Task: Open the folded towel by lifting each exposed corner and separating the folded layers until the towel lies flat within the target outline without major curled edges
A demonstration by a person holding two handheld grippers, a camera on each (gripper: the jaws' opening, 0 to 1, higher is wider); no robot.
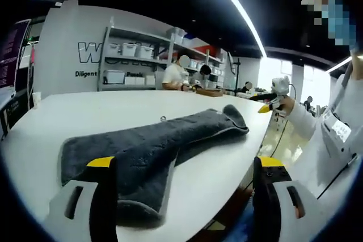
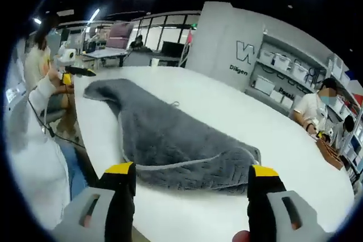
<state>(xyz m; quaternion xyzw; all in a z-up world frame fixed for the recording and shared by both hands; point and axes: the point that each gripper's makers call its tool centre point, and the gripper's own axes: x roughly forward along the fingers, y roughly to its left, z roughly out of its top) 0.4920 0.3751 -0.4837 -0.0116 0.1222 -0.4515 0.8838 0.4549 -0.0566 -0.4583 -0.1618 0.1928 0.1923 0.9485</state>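
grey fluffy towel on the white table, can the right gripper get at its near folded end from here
Probably yes: the right gripper is open, the grey fluffy towel lies just past its jaws, and nothing sits between them on the white table.

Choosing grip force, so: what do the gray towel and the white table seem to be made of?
The towel looks like soft, plush terry or microfibre: a fuzzy matte nap, limp folds and a stitched hem. The table appears to be a hard, smooth white laminate or painted top with a faint sheen; its core cannot be told.
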